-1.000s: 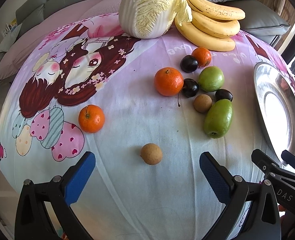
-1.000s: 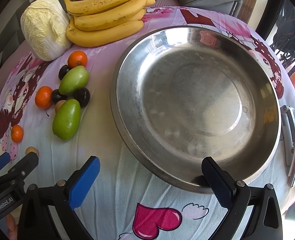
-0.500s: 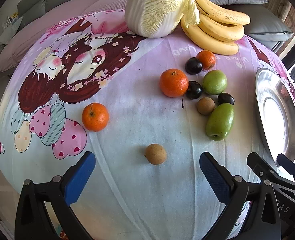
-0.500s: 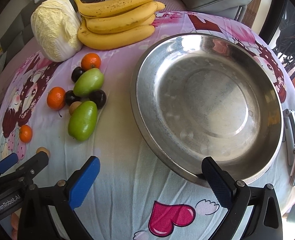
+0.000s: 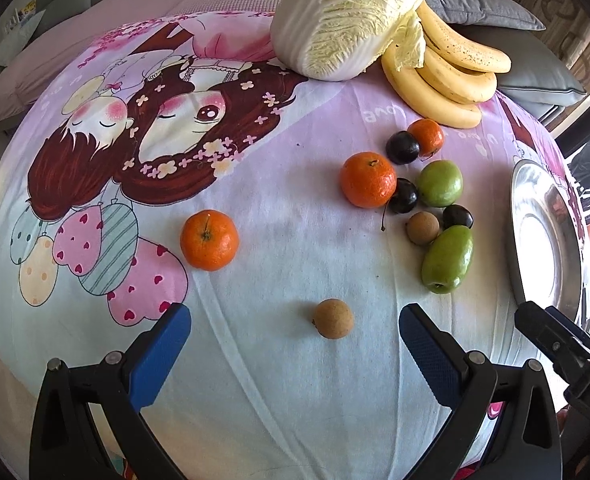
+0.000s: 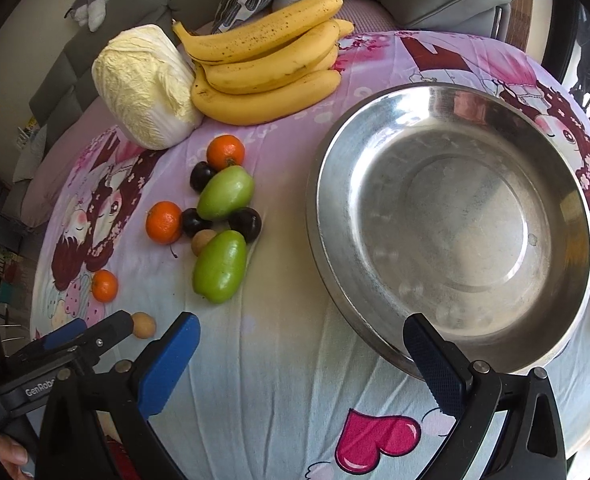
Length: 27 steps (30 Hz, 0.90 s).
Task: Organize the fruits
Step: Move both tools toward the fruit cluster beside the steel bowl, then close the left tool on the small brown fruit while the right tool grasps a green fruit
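At the frame's right edge, the steel bowl is cut off.

cartoon-print cloth carries bananas, cabbage, small fruits, steel basin.

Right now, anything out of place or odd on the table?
One oddity: a napa cabbage lies beside the bananas, a vegetable among fruit. Two pieces sit apart from the cluster: a mandarin and a small brown fruit. The steel bowl holds nothing. No spills or damage.
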Tool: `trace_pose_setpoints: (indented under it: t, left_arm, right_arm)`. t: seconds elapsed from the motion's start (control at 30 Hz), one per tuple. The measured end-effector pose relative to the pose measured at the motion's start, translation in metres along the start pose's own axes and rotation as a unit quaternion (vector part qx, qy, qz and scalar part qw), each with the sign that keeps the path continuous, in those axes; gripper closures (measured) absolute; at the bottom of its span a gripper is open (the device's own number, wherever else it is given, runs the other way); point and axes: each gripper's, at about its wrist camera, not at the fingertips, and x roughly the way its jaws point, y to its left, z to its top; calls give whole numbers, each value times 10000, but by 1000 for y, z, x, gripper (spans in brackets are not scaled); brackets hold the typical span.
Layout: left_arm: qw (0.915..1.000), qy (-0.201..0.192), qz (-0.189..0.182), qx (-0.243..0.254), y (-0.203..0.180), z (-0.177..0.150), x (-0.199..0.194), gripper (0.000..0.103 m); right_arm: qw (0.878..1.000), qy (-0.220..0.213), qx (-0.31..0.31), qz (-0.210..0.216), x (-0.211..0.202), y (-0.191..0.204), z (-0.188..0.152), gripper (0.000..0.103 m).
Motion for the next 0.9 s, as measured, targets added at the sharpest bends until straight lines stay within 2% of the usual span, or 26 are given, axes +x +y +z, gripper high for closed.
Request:
trace_pose_setpoints:
  t: [0.07,0.13,0.23,0.47,0.63,0.7,0.77,0.83,0.9]
  left_arm:
    - [10000,-60,3,53,1,3,-1,0]
    - [9999,7,-124,118,2,7,0,0]
    - [9996,133,-102,211,1,13,1,0]
    - [9982,590,-40,99,6,31,5,0]
    - [9942,1075,35,-72,14,46,18,0]
    - [9927,1196,25,-132,17,48,20,4]
    - [9923,1233,1,-86,16,48,23,13]
    - [9927,1206,-52,-53,14,45,26,17]
    - [9927,1201,-129,-45,10,43,29,20]
  right_arm:
    - [10000,17,-60,15,-5,2,3,0]
    - [9998,94,-197,-45,-2,8,7,0]
    - [9991,221,-367,23,4,19,11,0]
    - [9967,696,-410,98,10,31,26,0]
    - [9954,929,-248,53,10,40,47,0]
    - [9952,950,-228,-28,13,43,51,0]
    - [9951,941,-262,-134,15,47,53,4]
    - [9948,966,-292,-147,19,50,53,15]
    - [9944,1022,-241,-89,25,52,53,21]
